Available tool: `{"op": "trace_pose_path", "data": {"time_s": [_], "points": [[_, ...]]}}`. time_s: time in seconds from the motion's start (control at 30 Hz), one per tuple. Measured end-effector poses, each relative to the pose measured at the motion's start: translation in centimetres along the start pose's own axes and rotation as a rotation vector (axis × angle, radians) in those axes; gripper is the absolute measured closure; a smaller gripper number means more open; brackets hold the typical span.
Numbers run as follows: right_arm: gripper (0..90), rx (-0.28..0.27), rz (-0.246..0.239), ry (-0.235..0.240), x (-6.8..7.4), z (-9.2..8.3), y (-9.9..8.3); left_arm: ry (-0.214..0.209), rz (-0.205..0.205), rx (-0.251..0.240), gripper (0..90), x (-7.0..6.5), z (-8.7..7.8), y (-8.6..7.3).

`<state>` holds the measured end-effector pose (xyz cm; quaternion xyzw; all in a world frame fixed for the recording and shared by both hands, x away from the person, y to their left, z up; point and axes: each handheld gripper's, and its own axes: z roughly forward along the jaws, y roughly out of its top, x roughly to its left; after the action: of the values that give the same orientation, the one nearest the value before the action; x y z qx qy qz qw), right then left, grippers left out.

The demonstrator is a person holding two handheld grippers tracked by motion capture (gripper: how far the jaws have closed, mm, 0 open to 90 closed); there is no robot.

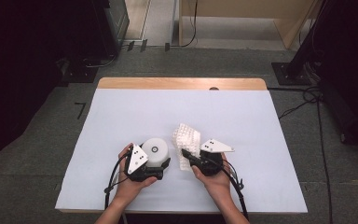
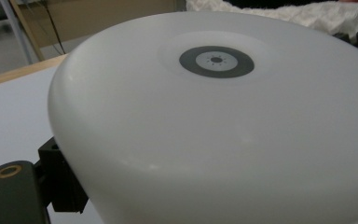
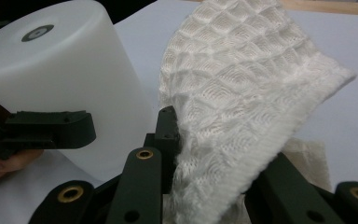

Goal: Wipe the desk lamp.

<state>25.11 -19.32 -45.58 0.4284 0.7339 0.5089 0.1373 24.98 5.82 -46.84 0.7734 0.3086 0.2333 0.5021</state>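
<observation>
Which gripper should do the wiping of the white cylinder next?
Right, probably. The right gripper is shut on the waffle cloth, beside the white cylinder. The left gripper grips the cylinder, steadying it.

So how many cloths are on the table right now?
1. The white waffle-weave cloth is pinched in the right tool and lifted off the white table cover, just right of the white plastic cylinder gripped by the left tool. Nothing seems hidden.
</observation>
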Motion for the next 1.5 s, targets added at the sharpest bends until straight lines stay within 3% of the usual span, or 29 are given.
{"op": "trace_pose_path", "data": {"time_s": [0.17, 0.4, 0.53, 0.73, 0.87, 1.23, 1.4, 1.5], "points": [[73.2, -0.002, 0.011, -0.004, -0.2, -0.1, 0.0, -0.008, -0.025, 0.025, 8.2, 0.0, 0.5, -0.2], [73.1, -0.008, 0.012, -0.008, -0.3, -0.3, 0.1, 0.048, -0.037, -0.002, 4.6, -0.3, -0.4, 0.4], [73.1, -0.010, 0.013, -0.012, -0.5, -0.4, 0.1, 0.097, -0.081, -0.042, 4.5, -1.1, -1.0, 0.6], [73.1, -0.005, 0.019, -0.016, -0.6, -0.3, 0.0, 0.244, -0.114, -0.025, 5.3, -2.8, -0.1, 0.1], [73.1, 0.011, 0.007, -0.008, -0.4, 0.1, -0.3, 0.223, -0.134, -0.010, 7.8, -2.5, 0.0, 0.1], [73.0, 0.053, -0.012, 0.011, 0.5, 1.2, -1.0, 0.192, -0.117, -0.004, 8.5, -2.1, 0.0, 0.0], [72.7, 0.089, -0.019, 0.025, 1.2, 2.2, -1.9, 0.128, -0.115, 0.010, 8.8, -1.0, -0.3, 0.2], [72.8, 0.104, -0.029, 0.031, 1.9, 2.6, -2.1, 0.052, -0.122, -0.044, 8.8, -0.1, -1.0, 0.4]]}}
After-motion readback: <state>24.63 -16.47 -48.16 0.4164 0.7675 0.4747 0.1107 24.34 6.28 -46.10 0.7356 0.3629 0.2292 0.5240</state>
